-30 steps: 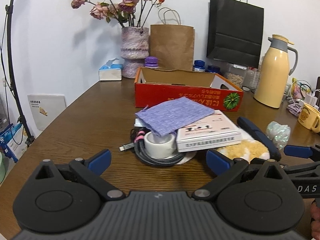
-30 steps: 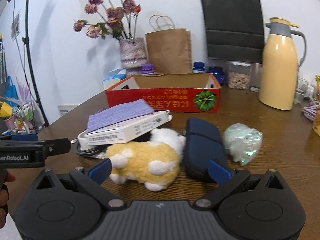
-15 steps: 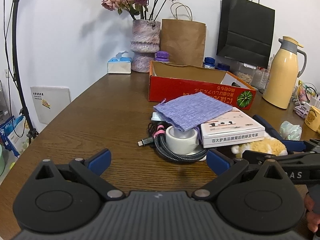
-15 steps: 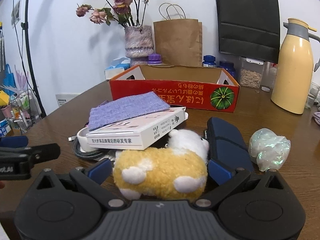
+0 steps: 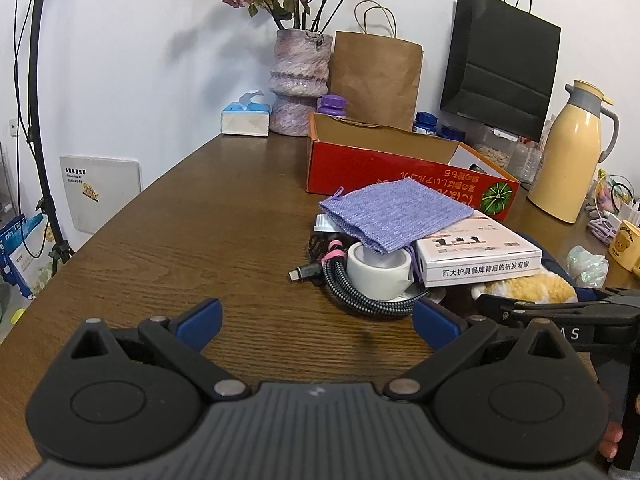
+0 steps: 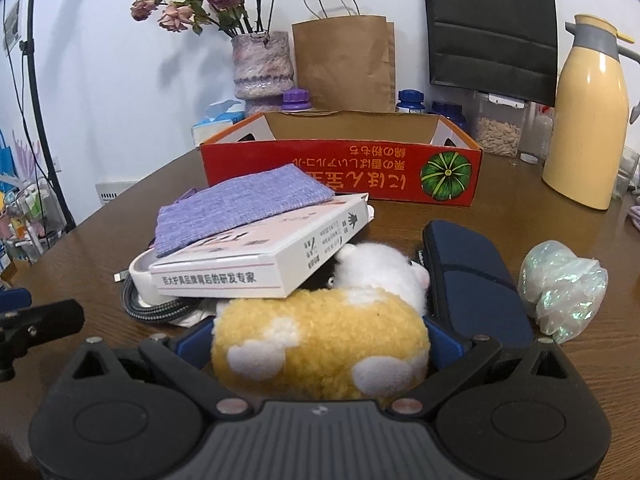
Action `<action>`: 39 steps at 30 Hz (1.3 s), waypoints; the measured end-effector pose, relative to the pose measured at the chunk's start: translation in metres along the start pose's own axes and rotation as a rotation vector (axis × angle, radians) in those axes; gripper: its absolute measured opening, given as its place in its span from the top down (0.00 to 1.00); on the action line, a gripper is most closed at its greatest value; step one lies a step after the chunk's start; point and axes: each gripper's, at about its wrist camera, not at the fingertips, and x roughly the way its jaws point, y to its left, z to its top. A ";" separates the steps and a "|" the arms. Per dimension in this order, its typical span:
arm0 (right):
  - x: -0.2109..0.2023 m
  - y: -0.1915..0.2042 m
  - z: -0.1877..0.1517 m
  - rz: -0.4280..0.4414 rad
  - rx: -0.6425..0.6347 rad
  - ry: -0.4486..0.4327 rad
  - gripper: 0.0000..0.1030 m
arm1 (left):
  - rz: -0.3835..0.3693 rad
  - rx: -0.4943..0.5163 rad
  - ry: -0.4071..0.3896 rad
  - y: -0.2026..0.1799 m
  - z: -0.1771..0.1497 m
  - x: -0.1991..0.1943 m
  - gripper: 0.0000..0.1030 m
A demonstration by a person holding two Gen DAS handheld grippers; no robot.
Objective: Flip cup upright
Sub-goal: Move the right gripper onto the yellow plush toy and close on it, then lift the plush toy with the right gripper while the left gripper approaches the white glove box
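A white cup [image 5: 378, 270] stands upside down on the brown table [image 5: 224, 240], ringed by a braided cable [image 5: 360, 300]. A purple cloth [image 5: 396, 212] and a white box [image 5: 476, 256] lean on top of it. My left gripper [image 5: 316, 320] is open, low over the table, short of the cup and a little to its left. In the right wrist view only the cup's edge [image 6: 140, 276] shows under the box [image 6: 260, 256]. My right gripper [image 6: 318, 342] is open, with a yellow and white plush toy [image 6: 320, 344] lying between its fingers.
A dark blue case [image 6: 472, 280] and a shiny crumpled wrap [image 6: 564, 292] lie to the right of the plush. A red cardboard box [image 5: 400, 168] stands behind the pile, with a vase [image 5: 300, 80], paper bags and a yellow thermos [image 5: 568, 152] at the back. A yellow mug [image 5: 626, 244] sits far right.
My right gripper has moved forward, so the plush toy now lies between its fingers. My left gripper has shifted left; the cup now sits further right in its view.
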 end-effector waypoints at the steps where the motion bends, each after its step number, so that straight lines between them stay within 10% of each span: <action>1: 0.001 -0.001 0.000 0.001 0.003 -0.003 0.00 | 0.000 -0.002 0.001 0.001 0.000 0.000 0.00; 39: -0.099 -0.057 -0.023 -0.046 -0.004 -0.268 0.10 | -0.042 0.111 -0.009 -0.063 0.018 -0.021 0.00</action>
